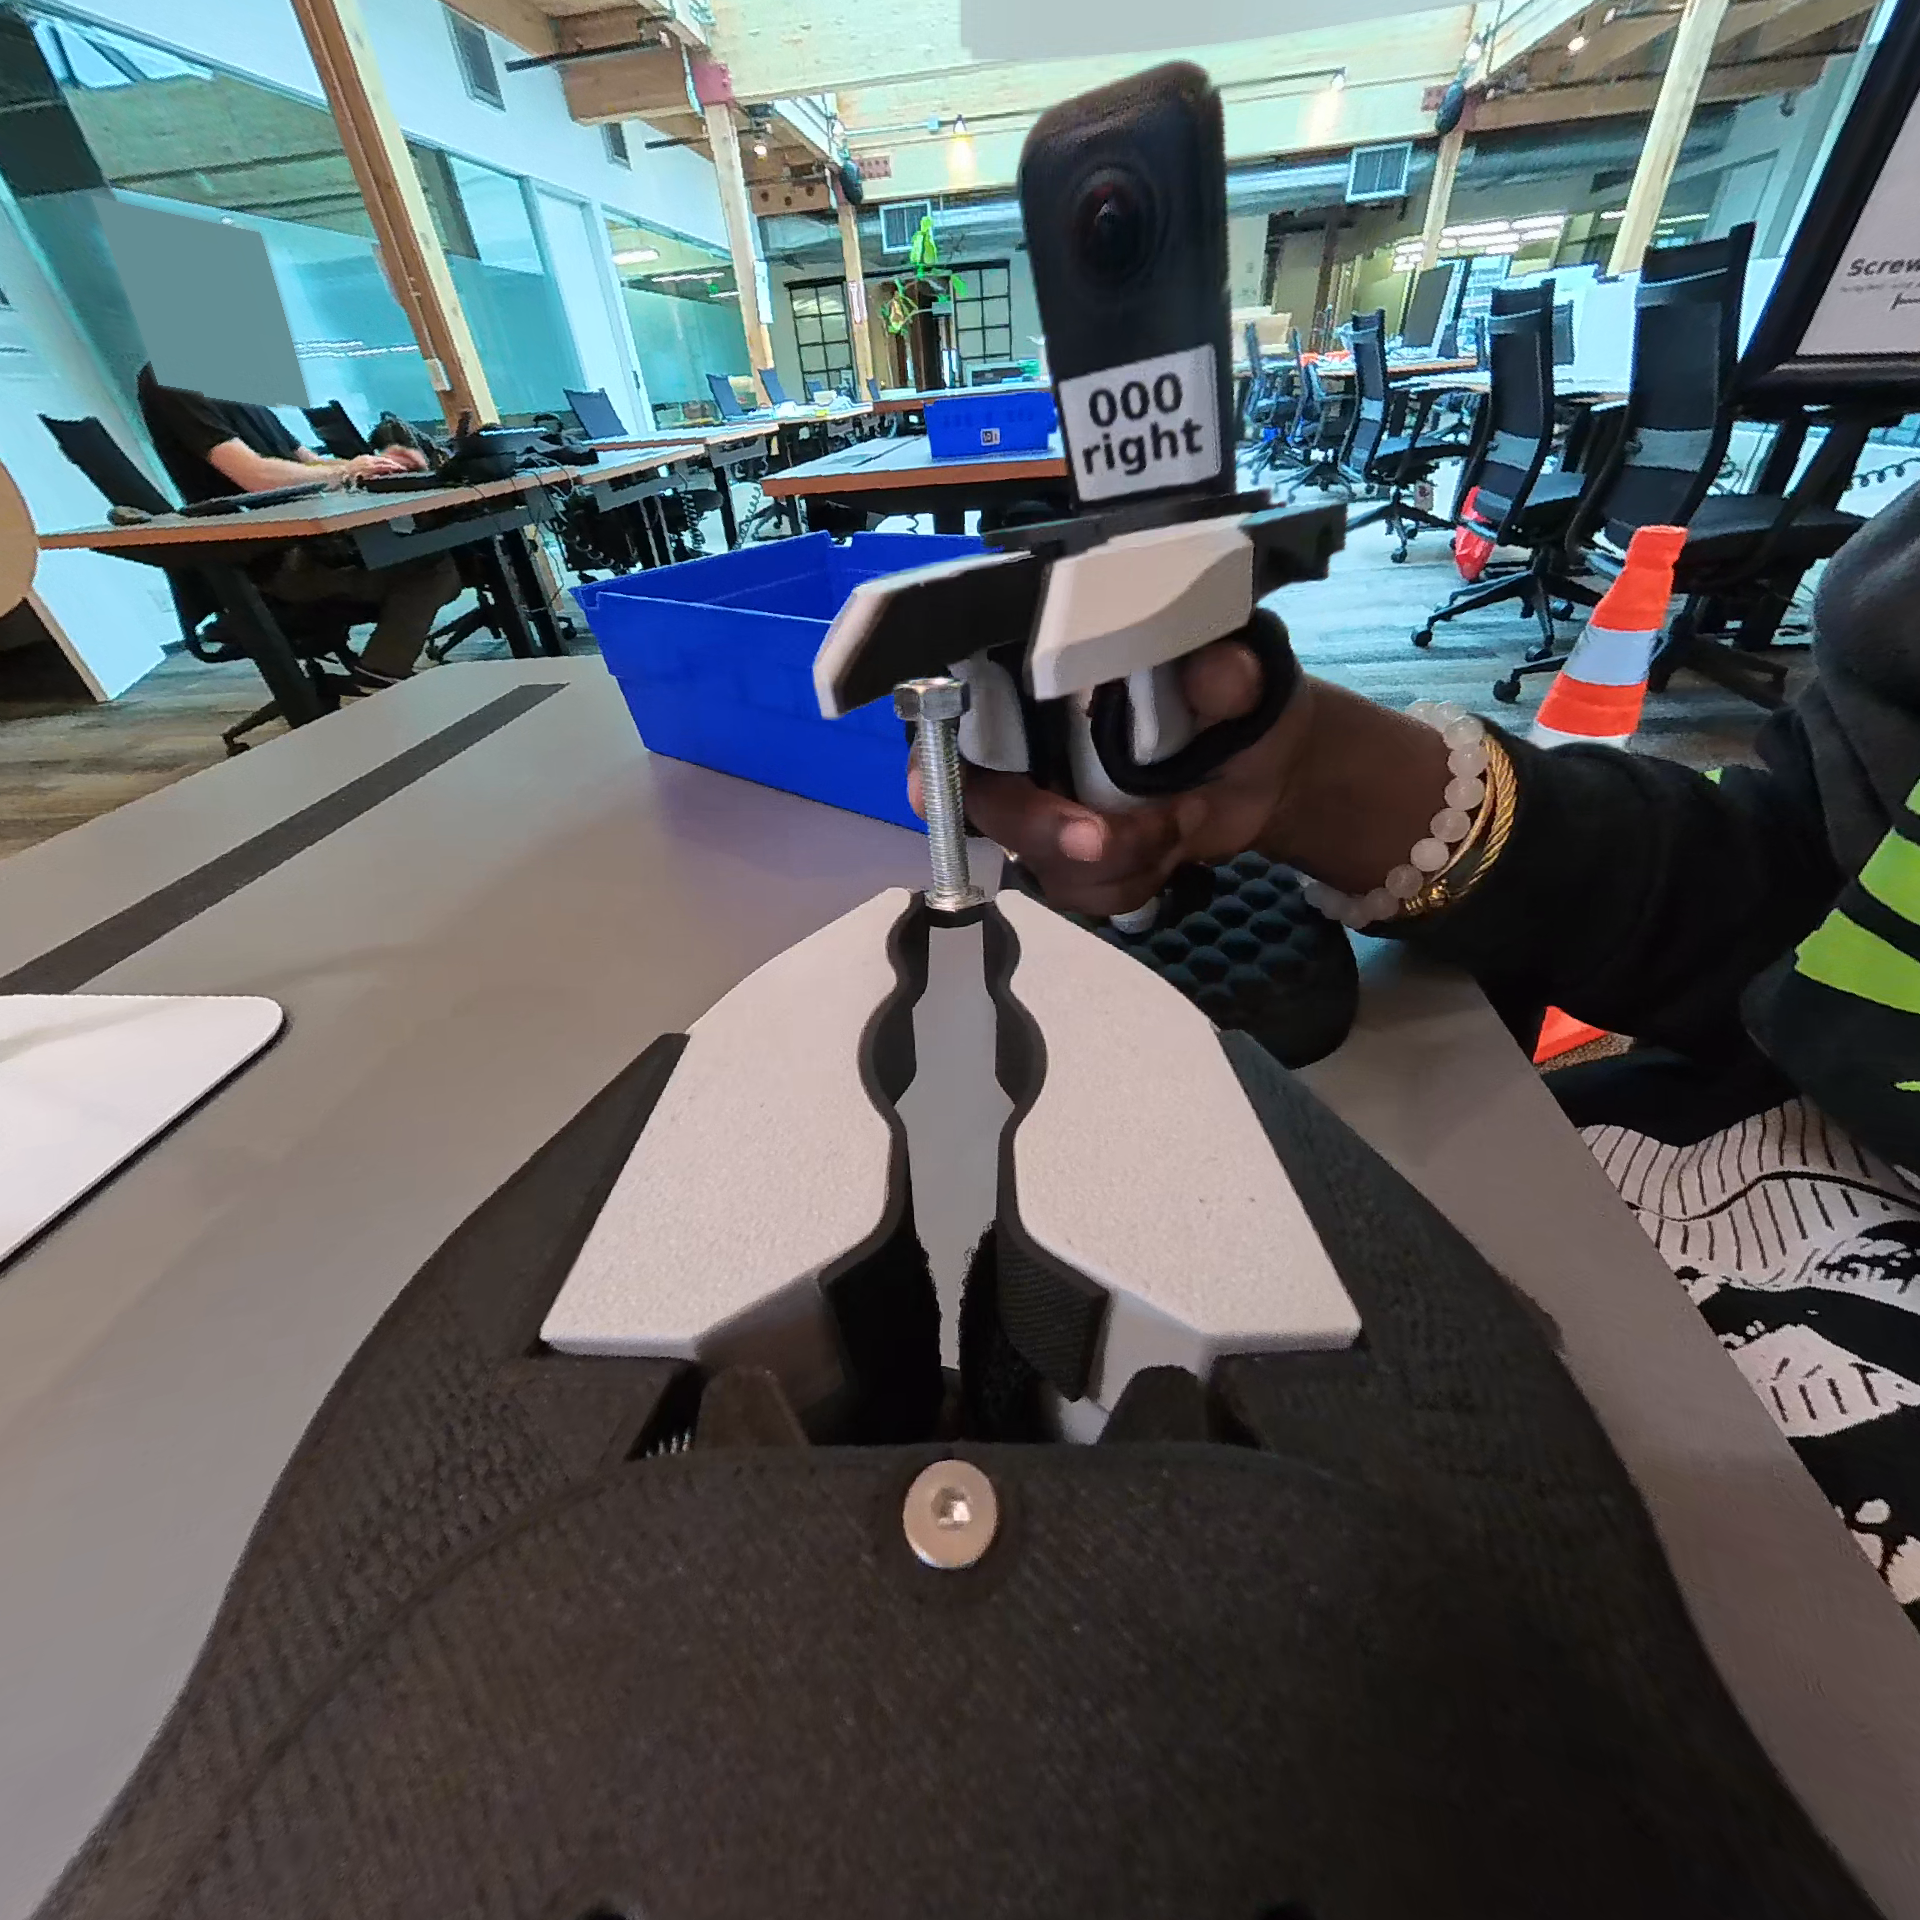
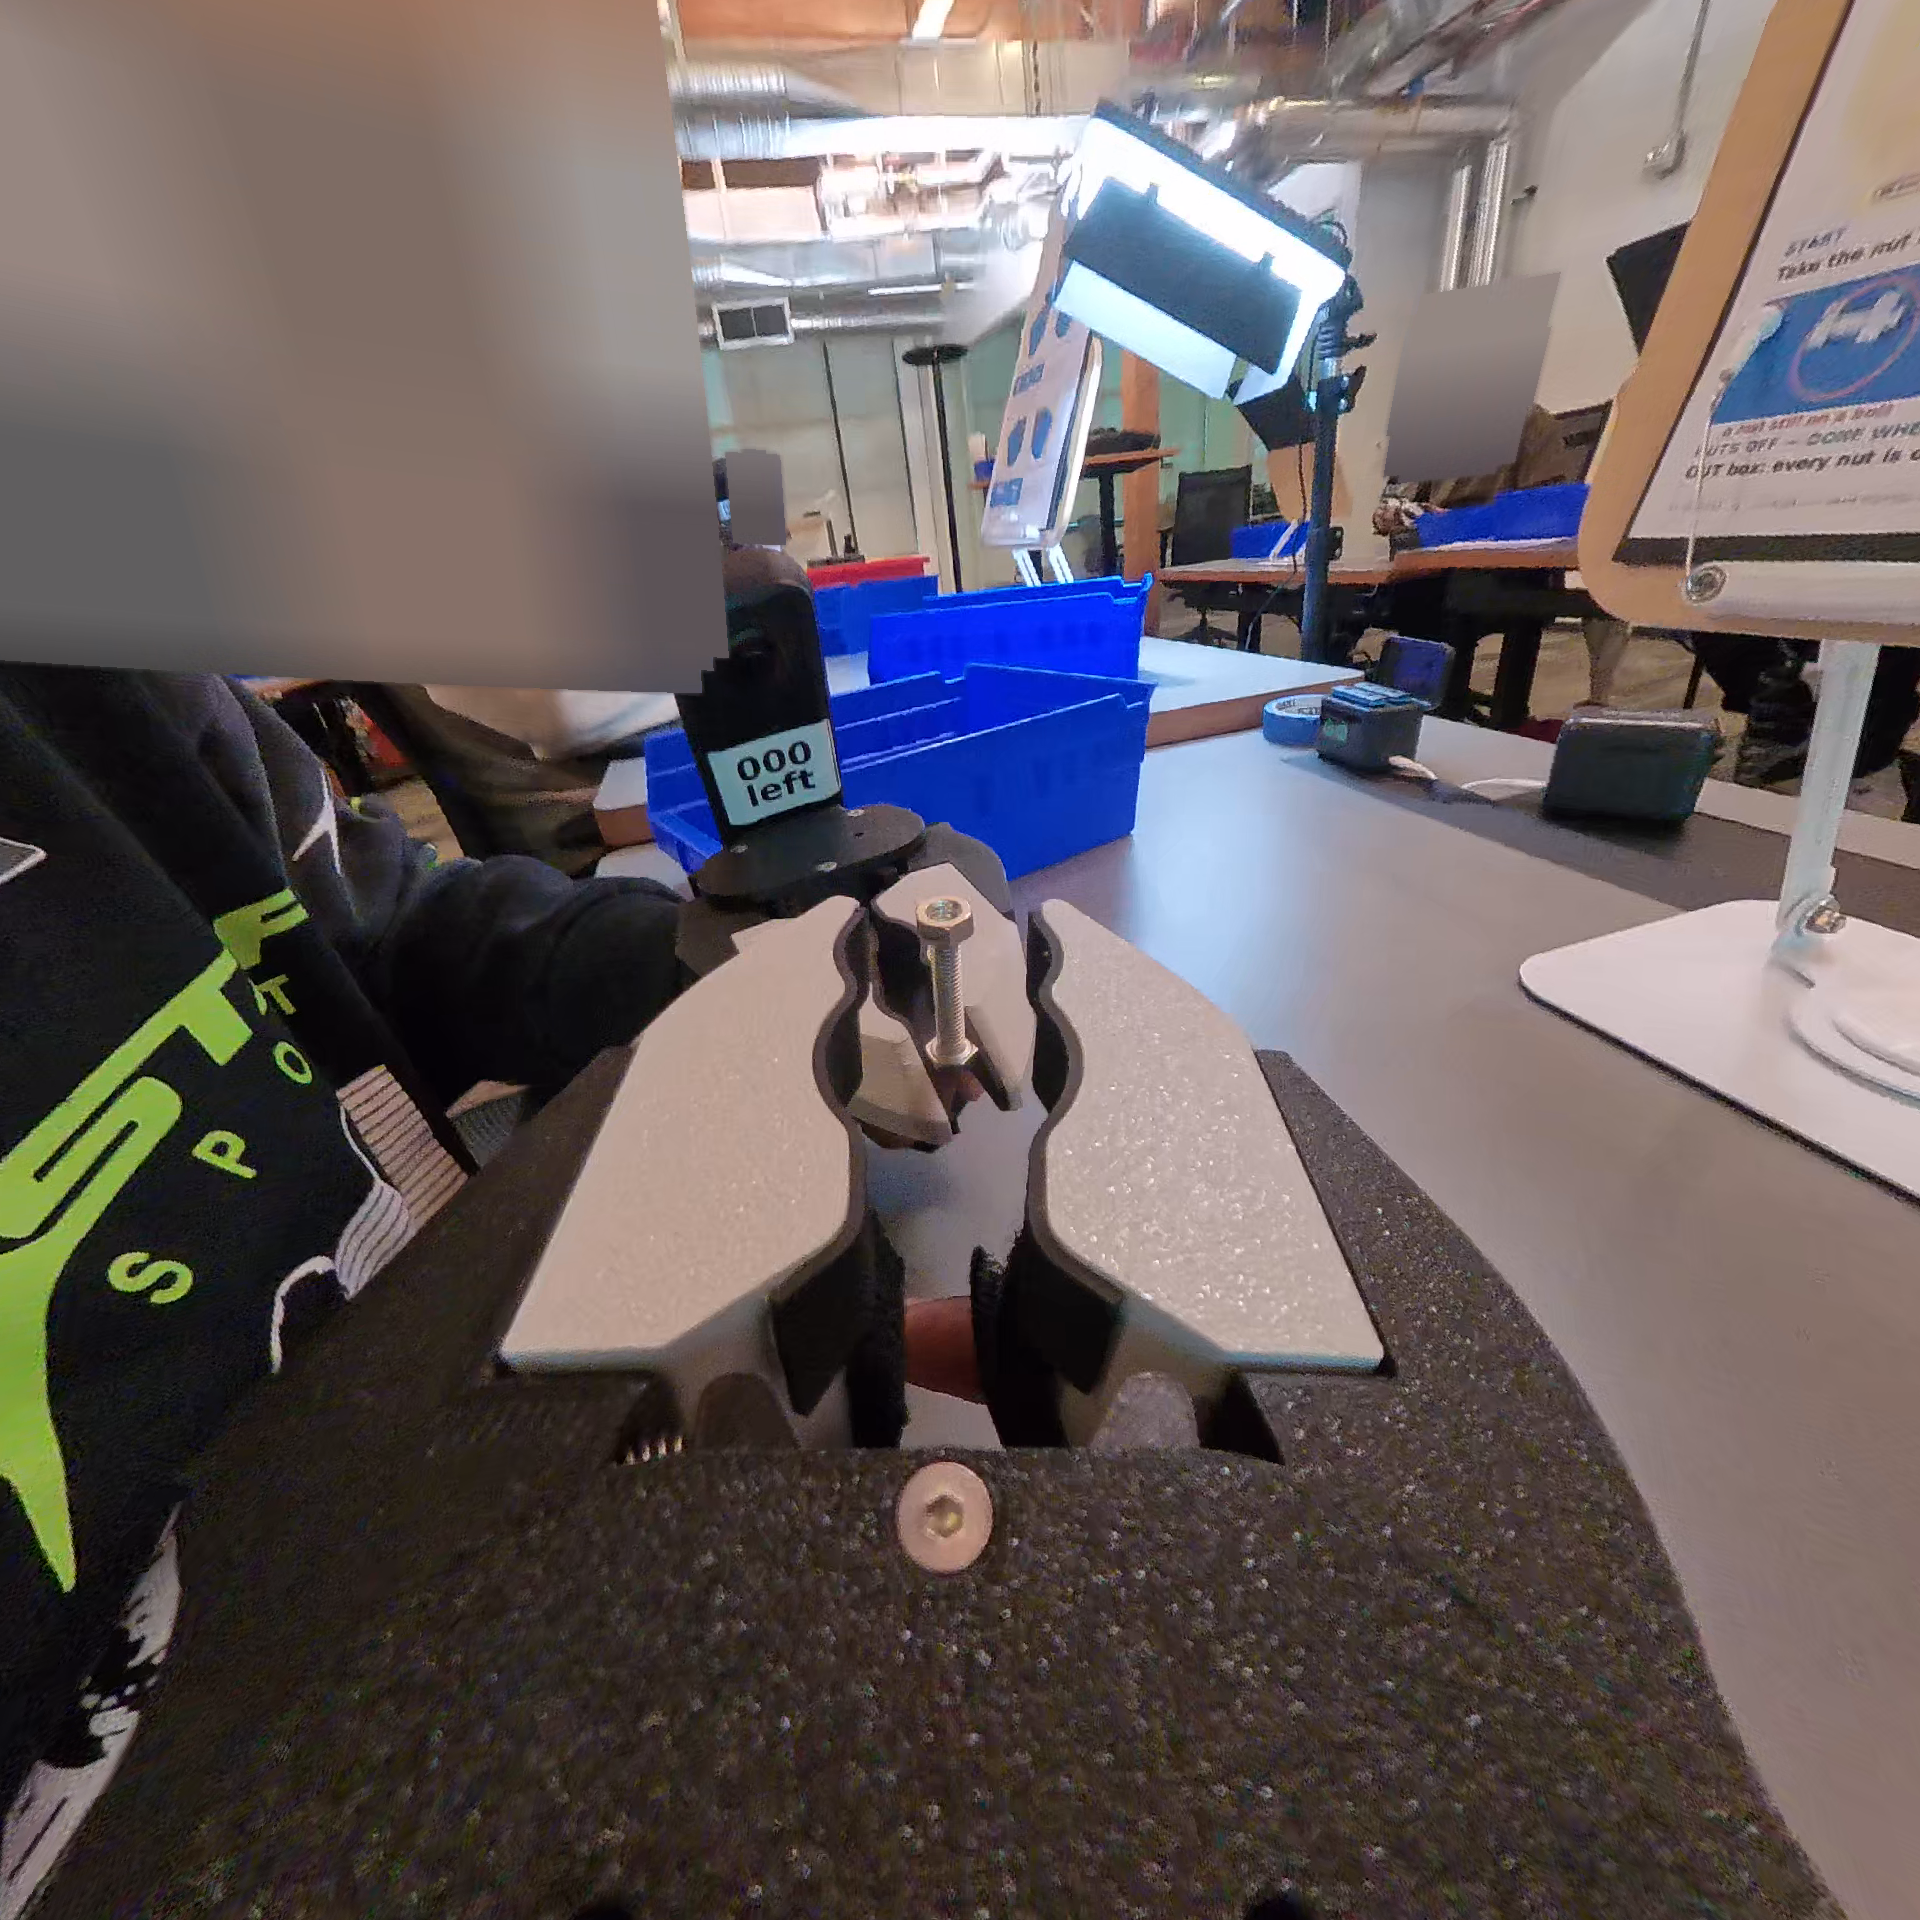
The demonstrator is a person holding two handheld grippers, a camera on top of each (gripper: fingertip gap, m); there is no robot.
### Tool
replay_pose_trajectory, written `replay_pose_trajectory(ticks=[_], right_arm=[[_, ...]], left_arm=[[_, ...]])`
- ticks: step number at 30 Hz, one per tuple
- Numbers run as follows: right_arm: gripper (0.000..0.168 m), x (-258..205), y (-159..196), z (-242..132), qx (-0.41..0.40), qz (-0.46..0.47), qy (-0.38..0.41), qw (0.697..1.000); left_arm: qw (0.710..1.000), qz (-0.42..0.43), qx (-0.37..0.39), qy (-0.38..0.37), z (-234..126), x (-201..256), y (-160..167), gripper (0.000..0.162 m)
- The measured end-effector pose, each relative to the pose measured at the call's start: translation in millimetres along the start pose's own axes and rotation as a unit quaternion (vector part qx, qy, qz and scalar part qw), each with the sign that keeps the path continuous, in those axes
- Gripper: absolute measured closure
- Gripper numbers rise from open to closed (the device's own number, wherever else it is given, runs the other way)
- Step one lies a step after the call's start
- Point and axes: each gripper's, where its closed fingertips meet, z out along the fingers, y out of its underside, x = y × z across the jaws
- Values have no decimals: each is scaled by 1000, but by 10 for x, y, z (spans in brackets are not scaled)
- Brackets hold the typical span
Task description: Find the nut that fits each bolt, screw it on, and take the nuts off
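A silver bolt [image 1: 943, 800] stands upright in the air, head up, with a silver nut [image 1: 954, 896] at its lower end. My left gripper [image 1: 951, 923] is shut on that nut and holds it above the grey table [image 1: 416, 883]. My right gripper [image 2: 951, 920] is open, and the bolt's head [image 2: 943, 912] sits between its fingertips without clear contact. In the left wrist view the right gripper [image 1: 873, 675] reaches in from the right, level with the bolt head. The right wrist view shows the bolt [image 2: 948, 987], the nut [image 2: 948, 1055] and the left gripper [image 2: 951, 1081] facing me.
A blue bin [image 1: 748, 665] stands on the table behind the bolt; more blue bins [image 2: 987, 769] show in the right wrist view. A white stand base [image 2: 1714, 997] sits at the right, with black cases [image 2: 1626, 764] and blue tape [image 2: 1288, 717] behind. A black foam pad [image 1: 1247, 956] lies under the person's hand. My right fingertips sit around 4 cm from my left ones.
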Motion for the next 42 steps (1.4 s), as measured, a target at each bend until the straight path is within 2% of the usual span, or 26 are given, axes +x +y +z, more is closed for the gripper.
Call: replay_pose_trajectory(ticks=[9, 17, 23, 28, 32, 35, 37, 40, 42], right_arm=[[158, -21, 16, 33, 4, -19, -1, 1000], [158, -56, 6, 22, 3, -41, -4, 999], [158, -310, -31, -24, 13, -58, -76, 995], [158, -645, -99, -57, 41, -41, -181, 982], [158, -823, -277, -109, 97, -13, -242, 965], [158, -707, -350, -152, 101, -22, -200, 974], [158, -499, -386, -233, 78, -35, -125, 988], [158, 6, -463, -577, 25, -57, 55, 997], [158, 376, -525, -1002, -13, -65, 194, 979]], left_arm=[[1000, 1, 0, 3, -3, 11, -3, 152], [1000, -11, 6, 22, -1, 54, -15, 152], [982, -93, 31, 161, -63, 367, -101, 152], [939, -153, 60, 303, -211, 718, -242, 152], [920, -159, 41, 357, -257, 899, -202, 152], [934, -139, 28, 328, -194, 860, -138, 152], [952, -127, 29, 278, -130, 723, -117, 152], [979, -122, 33, 159, -47, 353, -105, 152], [991, -113, 28, 68, -39, 68, -66, 152]])
